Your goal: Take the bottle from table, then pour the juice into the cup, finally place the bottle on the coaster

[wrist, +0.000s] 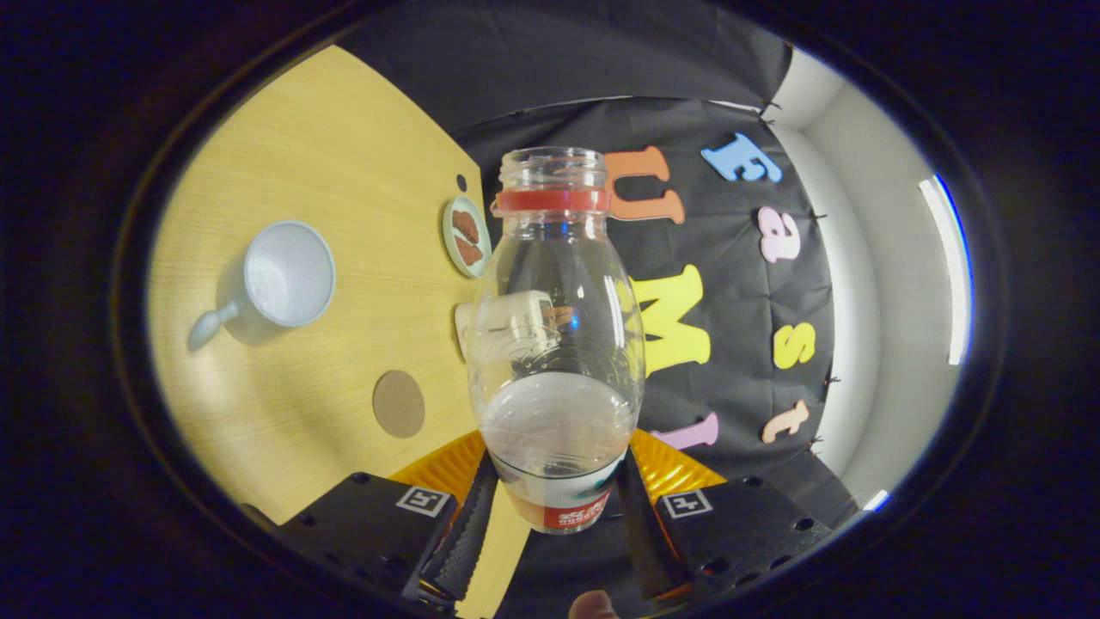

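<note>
**A:** What do we have in front of us, starting with the biggest thing?

**B:** We see a pale wooden tabletop (344, 155), tilted in our view because the gripper is rolled to one side. Against it and the booth's dark wall stands the bottle (557, 344), clear plastic, cap off, red ring at its neck, with a little pale juice pooled near its base.

**A:** Are we holding it?

**B:** Yes. Our gripper (554, 524) pinches the bottle's labelled lower end, one finger pressed to each side. The bottle is lifted off the tabletop, so we judge the first step done.

**A:** And the cup?

**B:** The cup (288, 273), white with a handle, sits on the tabletop well apart from the bottle's mouth. We look into it and cannot tell whether any juice is inside. Pouring seems either just starting or just over; we cannot say which.

**A:** Where does the bottle go last?

**B:** The round brown coaster (399, 404) lies bare, near the fingers, between cup and bottle. That placing is left. Beyond it sits a small plate (466, 236) with food.
</note>
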Demonstrator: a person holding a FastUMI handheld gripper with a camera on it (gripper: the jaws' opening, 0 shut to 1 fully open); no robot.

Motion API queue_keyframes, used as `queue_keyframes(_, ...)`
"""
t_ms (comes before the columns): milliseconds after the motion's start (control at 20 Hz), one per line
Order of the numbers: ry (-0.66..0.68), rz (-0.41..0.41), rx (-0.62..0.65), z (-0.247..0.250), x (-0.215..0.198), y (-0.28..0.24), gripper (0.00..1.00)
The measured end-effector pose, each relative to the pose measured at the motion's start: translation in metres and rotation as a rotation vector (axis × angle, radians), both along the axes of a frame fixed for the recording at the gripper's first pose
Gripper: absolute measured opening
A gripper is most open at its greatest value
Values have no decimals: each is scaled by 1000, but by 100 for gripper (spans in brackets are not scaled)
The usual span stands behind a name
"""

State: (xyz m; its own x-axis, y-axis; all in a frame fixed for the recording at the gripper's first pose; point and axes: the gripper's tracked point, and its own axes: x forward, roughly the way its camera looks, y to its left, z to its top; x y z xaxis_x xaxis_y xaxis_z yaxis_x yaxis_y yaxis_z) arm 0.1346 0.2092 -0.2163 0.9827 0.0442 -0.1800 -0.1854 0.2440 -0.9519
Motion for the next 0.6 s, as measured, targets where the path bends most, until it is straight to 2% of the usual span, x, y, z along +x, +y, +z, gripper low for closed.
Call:
queue_keyframes(450, 120, -8, 586, 29, -13, 3, 75)
queue_keyframes(600, 137, 12, 715, 35, -13, 5, 75)
